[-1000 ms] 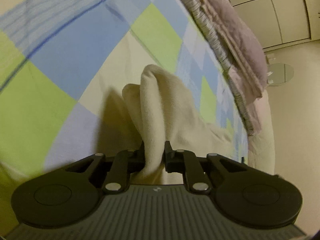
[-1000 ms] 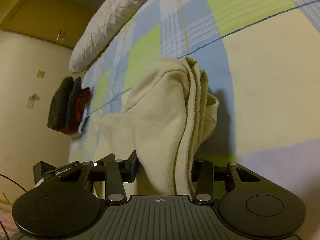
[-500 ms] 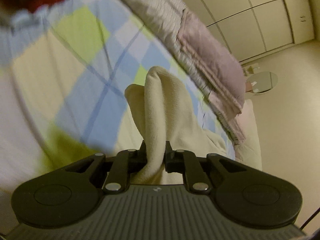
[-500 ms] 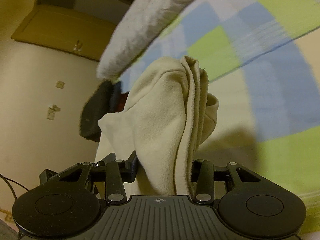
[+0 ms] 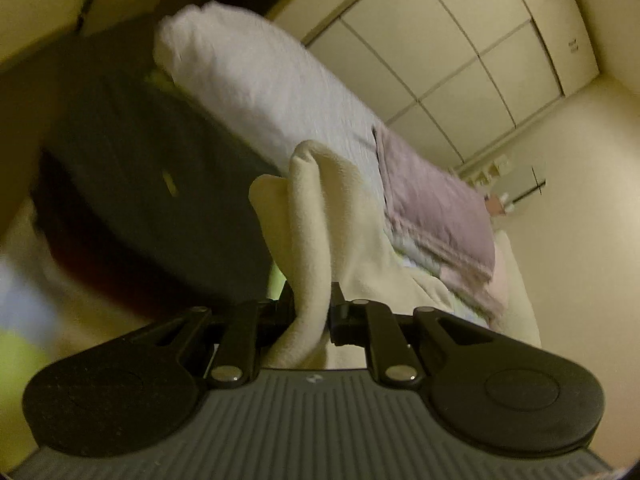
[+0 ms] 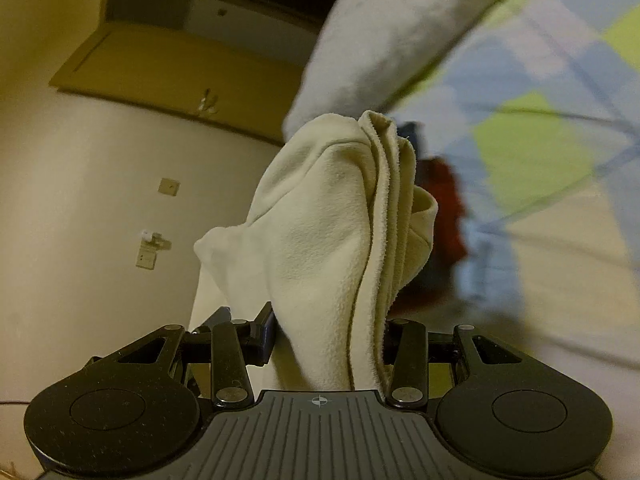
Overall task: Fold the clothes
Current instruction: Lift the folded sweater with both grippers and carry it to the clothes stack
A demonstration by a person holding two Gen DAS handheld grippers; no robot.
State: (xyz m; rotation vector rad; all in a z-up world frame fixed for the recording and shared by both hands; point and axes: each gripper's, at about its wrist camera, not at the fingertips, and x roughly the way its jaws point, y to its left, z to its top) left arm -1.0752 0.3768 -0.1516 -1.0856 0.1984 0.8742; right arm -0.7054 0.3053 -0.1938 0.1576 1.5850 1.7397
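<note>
1. Swung across the bed since a second ago: checked sheet no longer fills either view, room wall and wardrobe now behind the cloth; both grips unchanged.
2. Left gripper (image 5: 312,312) clamped narrow on a bunched fold of the cream cloth (image 5: 320,216), fabric standing up between the jaws and draping off to the right.
3. Right gripper (image 6: 328,340) closed wider on a thick, layered wad of the same cloth (image 6: 332,232), several edges stacked at the top.
4. Cloth lifted clear of the bed, held in the air by both grippers.
5. Left view: dark garment (image 5: 132,184) blurred at left, white pillow (image 5: 256,76) behind, mauve blanket (image 5: 432,200) to the right, wardrobe doors (image 5: 460,48) beyond.
6. Right view: checked sheet (image 6: 540,152) blurred at right, red-and-dark clothing (image 6: 444,200) just behind the cloth, wall plate (image 6: 169,186) at left.
</note>
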